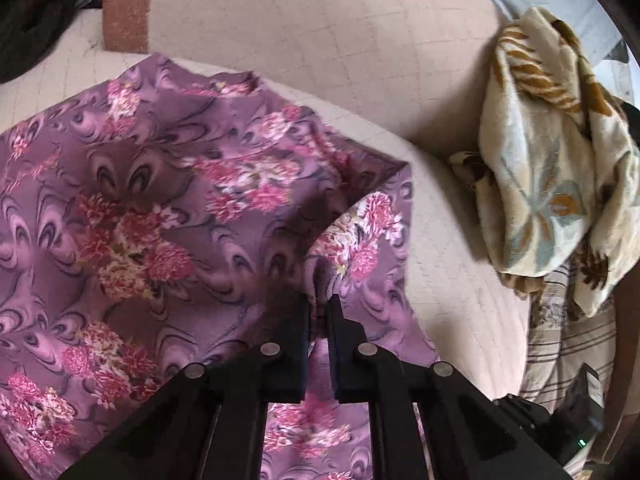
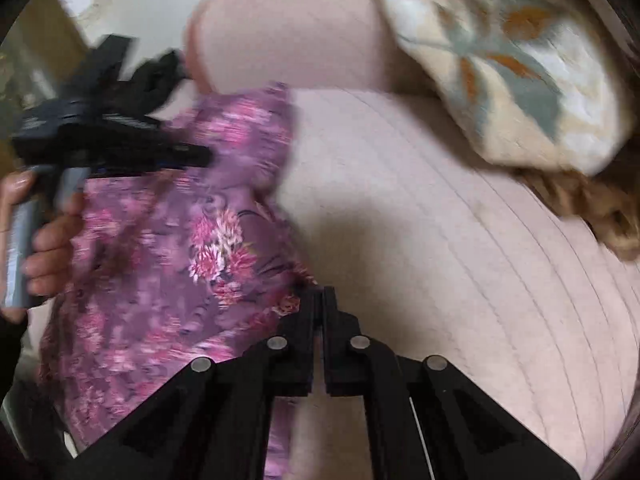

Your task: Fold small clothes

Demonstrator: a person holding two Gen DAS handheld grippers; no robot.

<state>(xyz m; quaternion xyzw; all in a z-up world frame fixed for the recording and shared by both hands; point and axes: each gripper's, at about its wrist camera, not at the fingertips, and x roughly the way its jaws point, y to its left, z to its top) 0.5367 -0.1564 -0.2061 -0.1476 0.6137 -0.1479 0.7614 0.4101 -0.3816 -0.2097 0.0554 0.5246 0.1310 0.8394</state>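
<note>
A purple garment with pink flowers lies spread on a beige quilted sofa seat. My left gripper is shut on a raised fold of the garment near its right edge. In the right wrist view the same garment hangs at the left, blurred. My right gripper is shut on the garment's edge. The left gripper's body and the hand holding it show at the left of that view.
A cream blanket with orange and grey leaf print is heaped at the sofa's right end, also in the right wrist view. A striped cloth lies below it. The sofa back rises behind.
</note>
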